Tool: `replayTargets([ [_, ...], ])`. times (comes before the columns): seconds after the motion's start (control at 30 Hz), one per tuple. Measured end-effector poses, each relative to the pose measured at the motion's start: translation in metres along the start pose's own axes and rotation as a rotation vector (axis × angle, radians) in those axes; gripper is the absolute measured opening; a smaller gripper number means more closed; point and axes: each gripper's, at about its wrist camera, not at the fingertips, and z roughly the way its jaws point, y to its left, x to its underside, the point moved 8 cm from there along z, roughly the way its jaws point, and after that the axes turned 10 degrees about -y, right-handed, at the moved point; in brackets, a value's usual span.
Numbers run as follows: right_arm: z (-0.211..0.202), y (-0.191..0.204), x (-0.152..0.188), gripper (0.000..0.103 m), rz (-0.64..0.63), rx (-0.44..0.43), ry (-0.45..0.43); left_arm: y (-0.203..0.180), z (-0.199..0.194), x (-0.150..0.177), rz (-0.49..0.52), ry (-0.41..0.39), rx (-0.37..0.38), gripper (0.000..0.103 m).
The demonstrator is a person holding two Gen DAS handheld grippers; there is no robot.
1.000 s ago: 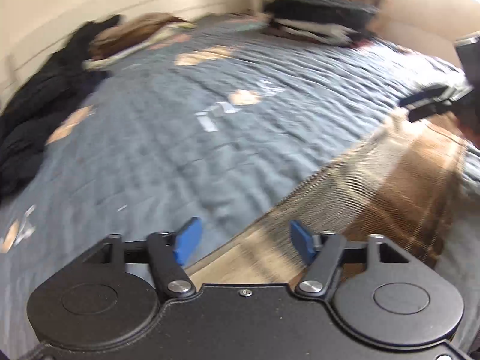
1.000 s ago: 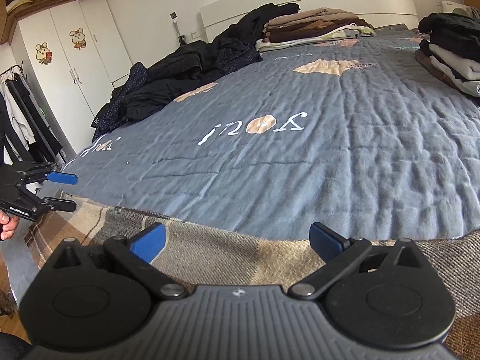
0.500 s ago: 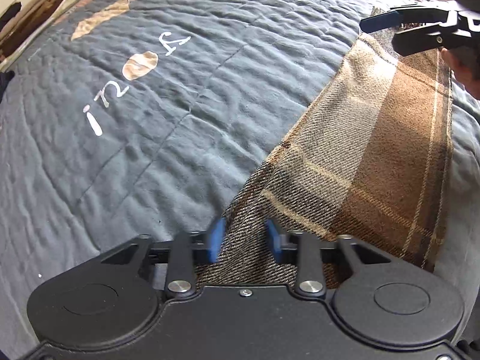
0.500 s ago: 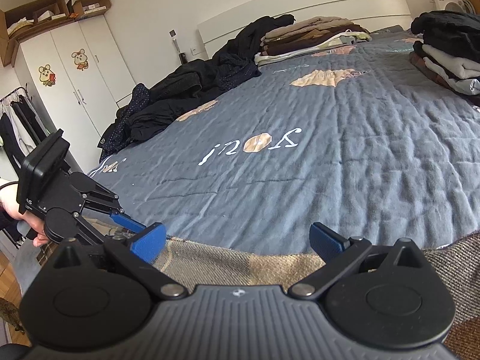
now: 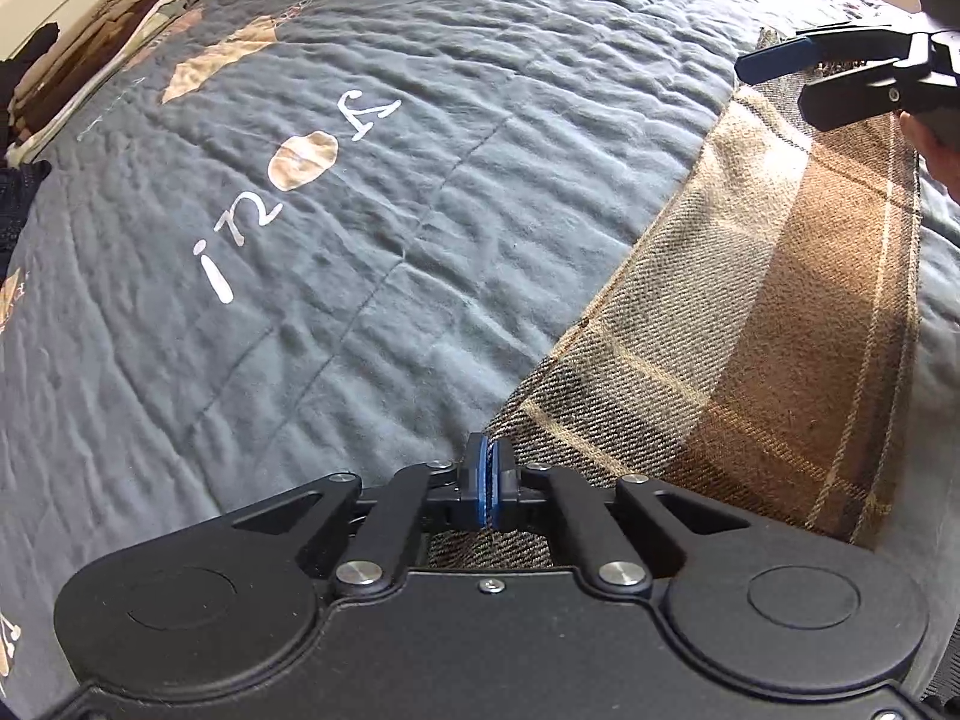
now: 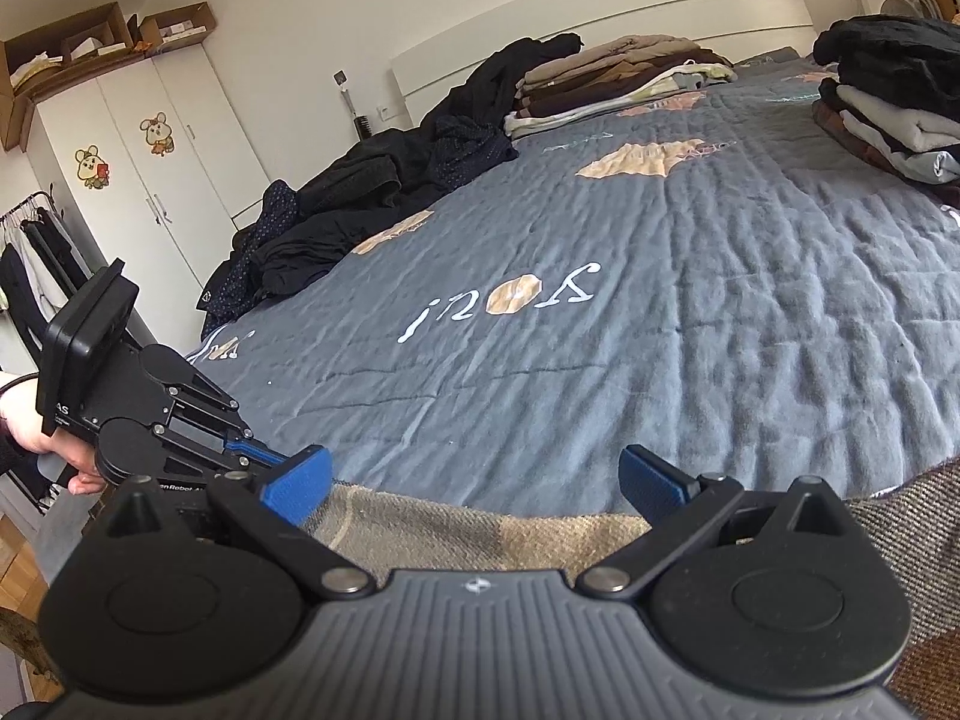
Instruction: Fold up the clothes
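I'm looking across the big grey bedspread [image 6: 690,312], with its pale lettering, which fills most of both views. Over by the headboard sits a heap of dark unfolded clothes [image 6: 372,198] next to a neat folded stack [image 6: 612,78], and a second folded pile [image 6: 888,96] stands off on the right side. Right in front of me, along the near edge of the bed, lies the piece I'm working on, a brown plaid cloth [image 5: 750,324], spread flat as a long strip. Now my left gripper [image 5: 487,480] is tipped down at the strip's near corner and its blue pads are pinched tight together on the cloth's edge, with a sliver of the weave showing between them, so I judge that corner is caught. My right gripper [image 6: 474,480] hovers low over the far stretch of the same strip with its fingers spread wide and nothing between them; the cloth lies below it, not yet gripped. So I reckon I'm in the grab-both-corners step, one side done and one to go. Next I want the right fingers brought down over the matching edge and closed on it, then both hands lifted together to carry that edge over. I must keep the left pinch firm, as the hold is thin.
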Motion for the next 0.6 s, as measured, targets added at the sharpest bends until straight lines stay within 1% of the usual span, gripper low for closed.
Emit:
replayTargets([
  [0.13, 0.001, -0.001, 0.001, 0.102, 0.007, 0.0, 0.002, 0.005, -0.003, -0.006, 0.007, -0.027, -0.031, 0.001],
  [0.23, 0.001, 0.0, 0.001, 0.102, 0.005, -0.002, 0.004, 0.007, 0.003, -0.004, -0.013, -0.003, -0.023, 0.002],
  [0.27, 0.002, 0.0, 0.002, 0.102, 0.004, -0.002, 0.006, 0.006, 0.006, -0.003, -0.008, 0.009, -0.023, 0.005],
  [0.3, 0.002, 0.0, 0.002, 0.102, 0.005, -0.003, 0.009, 0.002, 0.006, -0.002, 0.024, 0.016, -0.035, 0.006],
  [0.33, 0.003, 0.0, 0.004, 0.102, 0.008, -0.005, 0.013, -0.001, 0.004, -0.002, 0.058, 0.008, -0.056, 0.016],
  [0.37, 0.004, -0.001, 0.006, 0.102, 0.012, -0.007, 0.019, -0.001, -0.002, -0.003, 0.056, -0.022, -0.084, 0.025],
  [0.4, 0.006, -0.001, 0.009, 0.102, 0.015, -0.008, 0.027, 0.003, -0.012, -0.006, 0.01, -0.078, -0.106, 0.048],
  [0.43, 0.009, -0.002, 0.012, 0.102, 0.017, -0.009, 0.038, 0.006, -0.021, -0.008, -0.035, -0.134, -0.128, 0.057],
  [0.47, 0.012, -0.002, 0.016, 0.102, 0.016, -0.008, 0.049, 0.01, -0.032, -0.01, -0.09, -0.198, -0.156, 0.057],
  [0.53, 0.018, -0.003, 0.025, 0.102, 0.016, -0.002, 0.074, 0.016, -0.054, -0.009, -0.225, -0.356, -0.232, 0.057],
  [0.6, 0.023, -0.003, 0.032, 0.102, 0.013, 0.004, 0.092, 0.009, -0.068, 0.0, -0.347, -0.516, -0.33, 0.057],
])
